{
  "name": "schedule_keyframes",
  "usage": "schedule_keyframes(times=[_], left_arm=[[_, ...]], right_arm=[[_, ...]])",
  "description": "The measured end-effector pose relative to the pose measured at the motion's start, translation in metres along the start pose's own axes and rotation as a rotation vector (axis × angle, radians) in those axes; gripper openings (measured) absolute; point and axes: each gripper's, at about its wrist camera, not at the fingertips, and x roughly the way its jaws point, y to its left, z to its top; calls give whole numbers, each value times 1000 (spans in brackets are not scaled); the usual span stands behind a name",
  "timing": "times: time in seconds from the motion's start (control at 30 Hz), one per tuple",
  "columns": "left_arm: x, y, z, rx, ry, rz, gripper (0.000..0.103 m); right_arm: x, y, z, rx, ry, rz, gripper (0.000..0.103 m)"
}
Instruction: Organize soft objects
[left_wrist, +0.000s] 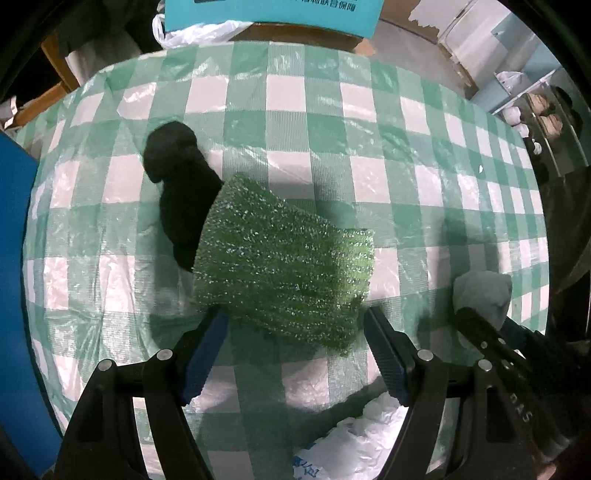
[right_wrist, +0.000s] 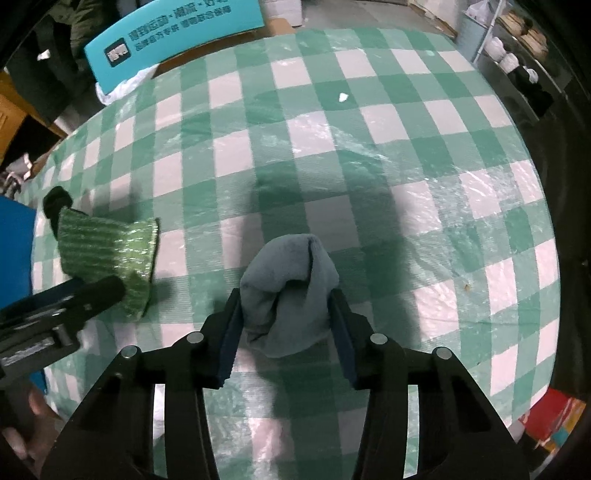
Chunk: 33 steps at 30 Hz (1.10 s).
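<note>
Desk (left_wrist: 388, 122): covered by a green-and-white checked cloth under clear crinkled plastic; every soft item lies on it.
Teal sign (right_wrist: 173, 40): a printed board past the far edge of the desk, with a white plastic bag (left_wrist: 199, 33) beside it.
Green cloth (left_wrist: 284, 266): a glittery ribbed green piece lying flat near the middle of the left wrist view, its near edge between the left fingers; its far left corner overlaps the black sock.
Black sock (left_wrist: 181, 184): dark and bunched, lying just behind and left of the green cloth and partly under it.
Grey sock (right_wrist: 291, 291): a crumpled grey lump standing up from the desk to the right of the green cloth, well apart from it.
Left gripper (left_wrist: 295, 332): points down over the near edge of the green cloth; its fingers stand wide apart, and neither blue pad (left_wrist: 207, 354) presses the cloth.
Right gripper (right_wrist: 286, 332): points down at the grey sock; its fingers are clamped on the sock's lower half, one pad (right_wrist: 231, 343) against each side.
</note>
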Motion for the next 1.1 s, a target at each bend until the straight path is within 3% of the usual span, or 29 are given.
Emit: schedule_keyframes(times=[0.43, 0.57, 0.63, 0.7, 0.8, 1.1], left_arm=[[10, -23, -11, 79, -10, 59, 77], [8, -25, -14, 84, -31, 75, 61], [6, -22, -15, 74, -37, 58, 48], [4, -18, -15, 58, -32, 31, 26], [2, -12, -15, 36, -20, -14, 10], [-18, 7, -31, 33, -43, -91, 6]], right_arm=[[-14, 2, 9, -4, -20, 40, 41], [-15, 2, 9, 3, -24, 43, 41], [-16, 0, 9, 9, -23, 44, 41], [-17, -2, 8, 15, -24, 44, 41], [-17, -1, 9, 17, -25, 43, 41], [-25, 6, 7, -3, -43, 56, 41]])
